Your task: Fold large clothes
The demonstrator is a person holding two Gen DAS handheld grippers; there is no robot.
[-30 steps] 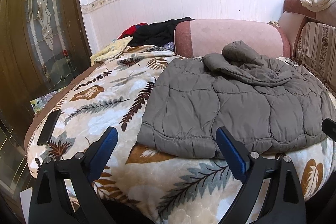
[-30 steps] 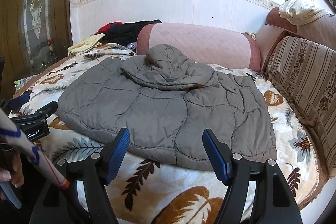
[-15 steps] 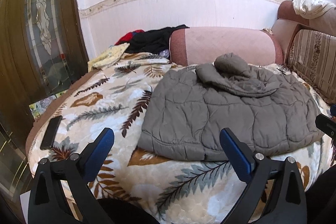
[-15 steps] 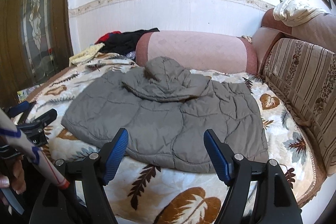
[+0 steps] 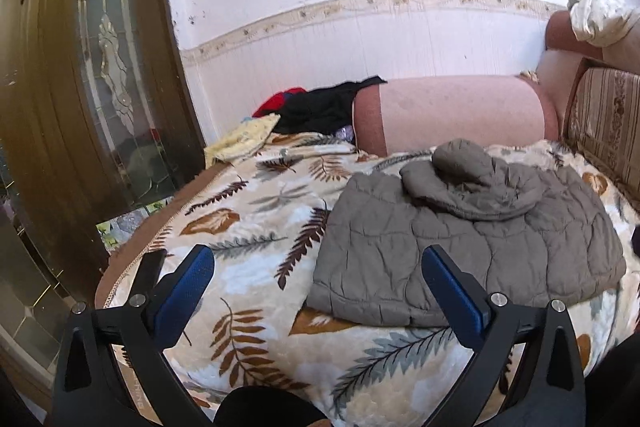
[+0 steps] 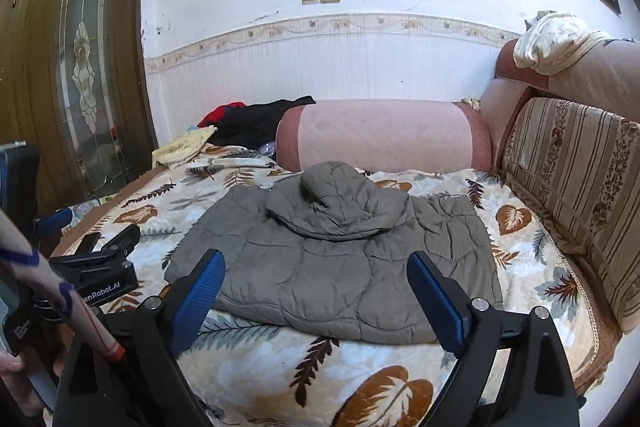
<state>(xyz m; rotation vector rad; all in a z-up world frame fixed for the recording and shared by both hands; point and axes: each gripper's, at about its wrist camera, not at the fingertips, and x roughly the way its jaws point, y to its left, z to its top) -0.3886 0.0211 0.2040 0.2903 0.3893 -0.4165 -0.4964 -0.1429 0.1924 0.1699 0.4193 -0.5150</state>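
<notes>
A grey quilted hooded jacket (image 5: 460,239) (image 6: 340,251) lies folded on the leaf-patterned blanket (image 5: 256,227) (image 6: 516,255), its hood laid over the top. My left gripper (image 5: 316,255) hangs above the blanket's near edge, short of the jacket's left hem. Its jaws are opening with nothing between them. My right gripper (image 6: 315,257) is raised in front of the jacket's near hem. Its jaws are also opening and are empty. The right wrist view also shows the left gripper (image 6: 100,263), off to the left of the jacket.
A pink bolster (image 5: 452,111) lies behind the jacket, with black and red clothes (image 5: 320,107) and a yellow cloth (image 5: 240,143) beside it. A striped sofa back (image 6: 568,187) borders the right side. A wooden glazed door (image 5: 100,67) stands left. A black flat object (image 5: 150,267) lies at the blanket's left edge.
Both grippers have risen and drawn back from the jacket, which now looks smaller and farther off. Both pairs of jaws stand wider. The jacket has not moved.
</notes>
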